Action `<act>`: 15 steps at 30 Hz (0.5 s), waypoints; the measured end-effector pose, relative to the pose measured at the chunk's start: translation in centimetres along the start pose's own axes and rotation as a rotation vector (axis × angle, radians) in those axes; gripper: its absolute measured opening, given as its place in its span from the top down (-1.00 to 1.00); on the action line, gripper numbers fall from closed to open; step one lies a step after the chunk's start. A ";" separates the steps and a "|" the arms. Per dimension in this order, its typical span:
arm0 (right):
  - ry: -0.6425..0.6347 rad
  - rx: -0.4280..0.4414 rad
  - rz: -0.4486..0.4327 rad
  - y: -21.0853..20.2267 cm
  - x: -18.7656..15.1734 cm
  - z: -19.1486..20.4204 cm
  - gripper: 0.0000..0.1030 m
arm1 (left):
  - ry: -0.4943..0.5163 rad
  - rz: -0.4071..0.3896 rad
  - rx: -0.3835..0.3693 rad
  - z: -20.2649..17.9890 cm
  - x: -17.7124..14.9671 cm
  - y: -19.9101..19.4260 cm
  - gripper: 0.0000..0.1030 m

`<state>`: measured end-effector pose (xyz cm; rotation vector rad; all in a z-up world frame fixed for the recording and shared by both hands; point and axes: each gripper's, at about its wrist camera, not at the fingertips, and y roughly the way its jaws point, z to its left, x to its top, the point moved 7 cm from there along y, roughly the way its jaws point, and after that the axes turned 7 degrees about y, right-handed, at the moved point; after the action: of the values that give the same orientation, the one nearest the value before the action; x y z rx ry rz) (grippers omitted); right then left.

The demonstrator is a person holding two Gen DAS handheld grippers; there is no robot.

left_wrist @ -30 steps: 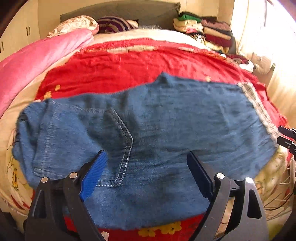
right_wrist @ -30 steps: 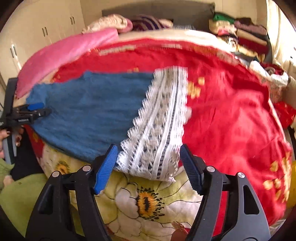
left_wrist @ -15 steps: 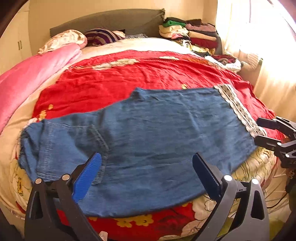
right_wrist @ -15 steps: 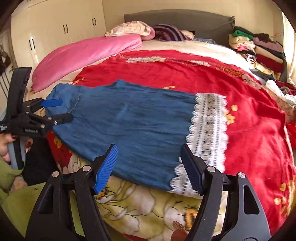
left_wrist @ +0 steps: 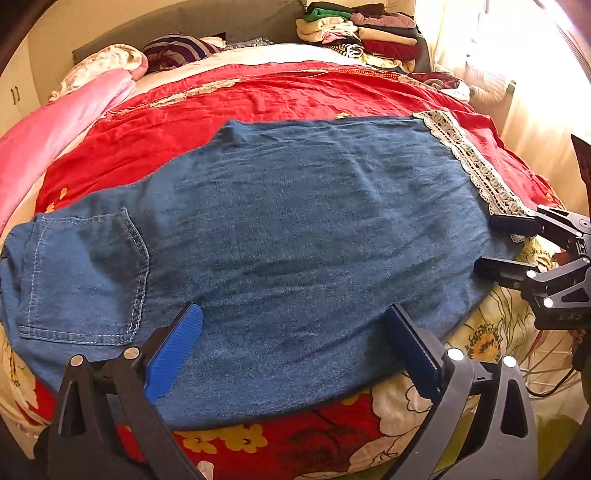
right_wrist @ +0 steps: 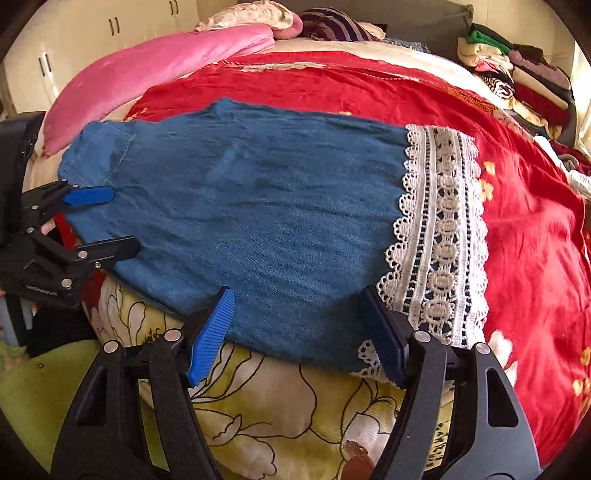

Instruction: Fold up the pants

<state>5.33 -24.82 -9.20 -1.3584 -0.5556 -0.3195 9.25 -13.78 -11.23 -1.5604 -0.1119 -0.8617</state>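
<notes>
Blue denim pants [left_wrist: 288, 229] lie flat across the red bedspread, folded lengthwise, back pocket [left_wrist: 85, 273] at the left, white lace hem [left_wrist: 476, 166] at the right. They also show in the right wrist view [right_wrist: 266, 206] with the lace hem [right_wrist: 439, 240]. My left gripper [left_wrist: 295, 321] is open and empty over the near edge by the pocket end; it also shows in the right wrist view [right_wrist: 107, 221]. My right gripper [right_wrist: 299, 306] is open and empty over the near edge beside the lace; it also shows in the left wrist view [left_wrist: 495, 243].
A red bedspread [left_wrist: 258, 96] covers the bed, with a floral quilt [right_wrist: 280, 398] hanging at the near edge. A pink duvet [right_wrist: 159, 59] and pillows [left_wrist: 173, 48] lie at the far left. Stacked folded clothes [left_wrist: 362, 26] sit far right. Cupboards [right_wrist: 110, 26] stand behind.
Both grippers have dropped in closer to the near edge of the pants. The pants have stayed flat. Both jaws have stayed open.
</notes>
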 end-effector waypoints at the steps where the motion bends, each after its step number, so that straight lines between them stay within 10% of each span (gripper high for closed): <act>1: -0.002 -0.002 -0.001 0.0 0.0 0.0 -0.24 | -0.002 -0.001 -0.001 0.0 0.0 0.0 -0.91; 15: 0.107 -0.013 -0.143 -5.0 2.5 -2.7 -0.63 | -0.016 -0.084 0.024 1.3 3.7 -2.9 -0.91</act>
<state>5.31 -28.21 -3.97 -1.3083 -0.5631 -0.5094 10.87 -13.49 -6.67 -1.5489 -0.1998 -0.9109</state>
